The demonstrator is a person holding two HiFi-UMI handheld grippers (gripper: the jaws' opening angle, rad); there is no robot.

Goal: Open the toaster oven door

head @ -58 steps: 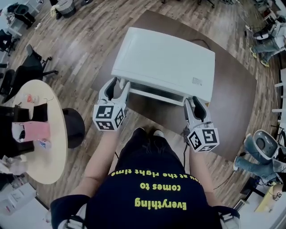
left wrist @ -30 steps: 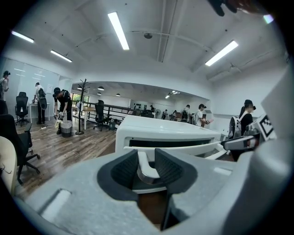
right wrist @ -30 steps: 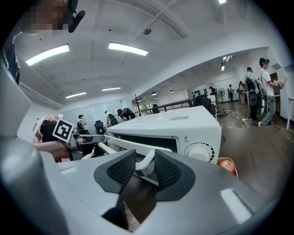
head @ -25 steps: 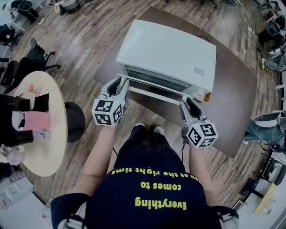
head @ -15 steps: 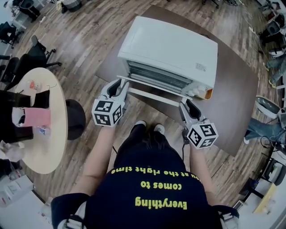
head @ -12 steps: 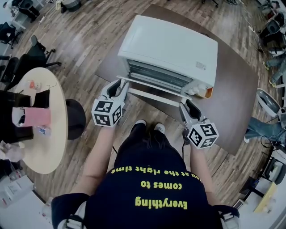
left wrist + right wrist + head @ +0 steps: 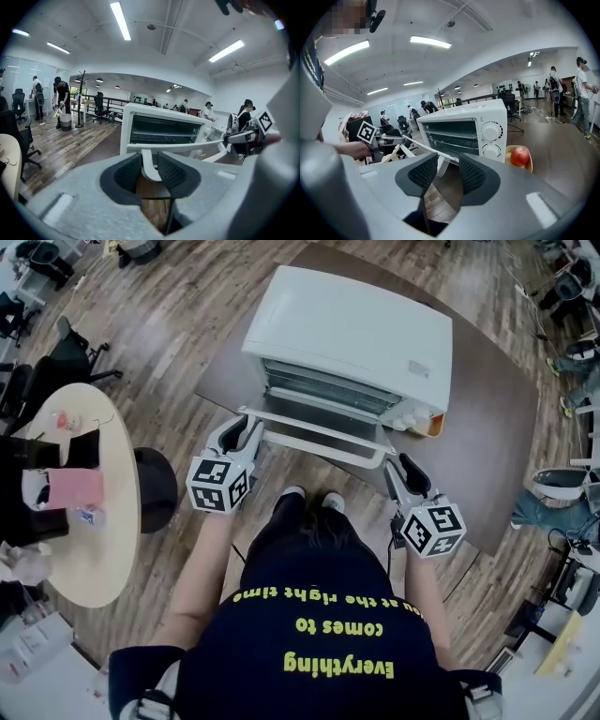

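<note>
The white toaster oven (image 7: 352, 334) stands on a dark table, and its door (image 7: 319, 432) hangs partly open toward me, so the racks show inside. My left gripper (image 7: 247, 425) is shut on the left end of the door handle (image 7: 173, 147). In the left gripper view the white handle bracket sits pinched between the pads (image 7: 126, 173). My right gripper (image 7: 398, 467) is at the handle's right end. Its jaws are opening: the bracket (image 7: 442, 164) lies between the pads with a gap beside it.
A red apple (image 7: 519, 156) lies in a shallow tray (image 7: 528, 165) right of the oven. The dark table (image 7: 487, 409) runs out to the right. At the left are a round light table (image 7: 103, 549) and a black stool (image 7: 155, 498). People stand in the background.
The door has swung from closed down toward me, exposing the racks. Both grippers have drawn back with the handle, and the right one now sits slightly lower and further out.
</note>
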